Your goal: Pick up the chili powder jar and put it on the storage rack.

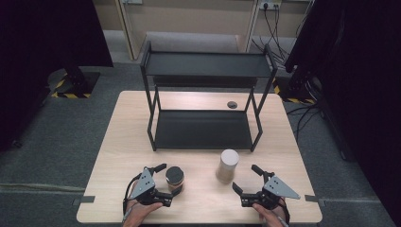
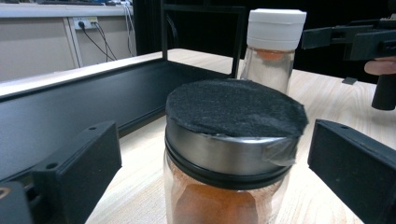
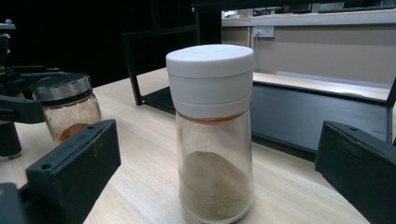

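A short glass jar (image 1: 175, 178) with a dark lid and orange-brown powder stands on the table's front left. My left gripper (image 1: 163, 183) is open, one jaw on either side of it. In the left gripper view the short jar (image 2: 233, 112) sits between the jaws of the left gripper (image 2: 215, 154), with a gap on each side. A taller jar (image 1: 227, 165) with a white cap and grey-brown powder stands to its right. My right gripper (image 1: 247, 179) is open just in front of it. In the right gripper view the tall jar (image 3: 212, 130) stands between the spread jaws of the right gripper (image 3: 217, 158), untouched.
A black two-tier metal rack (image 1: 203, 127) stands on the middle of the wooden table (image 1: 123, 142), both shelves bare. A small dark round disc (image 1: 231, 104) lies behind it. Cables (image 1: 279, 28) trail on the floor at the back right.
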`<state>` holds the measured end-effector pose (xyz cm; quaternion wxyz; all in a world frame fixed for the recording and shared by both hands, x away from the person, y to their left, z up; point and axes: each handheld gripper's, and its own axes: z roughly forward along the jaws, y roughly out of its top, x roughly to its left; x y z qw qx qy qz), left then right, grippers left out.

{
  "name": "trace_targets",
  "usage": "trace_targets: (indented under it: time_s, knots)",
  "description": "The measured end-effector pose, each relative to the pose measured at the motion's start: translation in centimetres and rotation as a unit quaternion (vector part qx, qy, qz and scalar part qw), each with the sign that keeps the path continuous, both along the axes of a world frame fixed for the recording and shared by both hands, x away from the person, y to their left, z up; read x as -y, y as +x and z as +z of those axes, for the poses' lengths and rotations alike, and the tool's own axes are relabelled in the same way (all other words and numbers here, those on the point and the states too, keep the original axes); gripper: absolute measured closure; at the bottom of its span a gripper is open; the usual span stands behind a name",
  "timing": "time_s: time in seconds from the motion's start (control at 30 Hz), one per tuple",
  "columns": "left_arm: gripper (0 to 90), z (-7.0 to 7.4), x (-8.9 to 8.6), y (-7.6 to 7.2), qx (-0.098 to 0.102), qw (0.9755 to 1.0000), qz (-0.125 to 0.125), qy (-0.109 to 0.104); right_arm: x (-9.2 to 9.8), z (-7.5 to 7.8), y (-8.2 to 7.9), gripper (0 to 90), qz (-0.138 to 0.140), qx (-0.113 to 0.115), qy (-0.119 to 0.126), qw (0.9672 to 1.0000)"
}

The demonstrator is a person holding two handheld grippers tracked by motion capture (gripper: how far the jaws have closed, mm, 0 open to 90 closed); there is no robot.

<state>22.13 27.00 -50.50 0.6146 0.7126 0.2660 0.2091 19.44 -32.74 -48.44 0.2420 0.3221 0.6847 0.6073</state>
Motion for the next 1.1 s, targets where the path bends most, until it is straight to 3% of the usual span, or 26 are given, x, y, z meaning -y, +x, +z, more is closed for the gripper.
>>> trace_targets:
  time_s: [0.2, 0.37, 0.53, 0.8, 1.1]
  knots:
    - [10.6, 0.3, 0.2, 0.3, -0.006, 0.9999, -0.006, 0.010, -0.1, 0.0, 0.0, 0.4, 0.000, -0.003, 0.001, 1.0000]
    - [18.4, 0.8, 0.6, 0.4, -0.010, 0.9993, -0.013, 0.033, -0.1, -0.1, 0.1, 0.4, 0.000, -0.004, 0.001, 1.0000]
    - [31.2, 1.0, 0.9, 0.6, -0.018, 0.9987, -0.012, 0.046, -0.1, -0.1, 0.1, 0.4, 0.002, -0.004, 0.002, 1.0000]
    - [31.8, 1.3, 1.1, 0.4, -0.019, 0.9985, -0.004, 0.051, -0.1, -0.1, 0.1, 0.5, 0.002, -0.005, 0.002, 1.0000]
    - [31.9, 2.3, 0.9, 0.1, -0.016, 0.9992, 0.005, 0.037, 0.0, 0.0, 0.1, 0.5, 0.002, -0.004, 0.002, 1.0000]
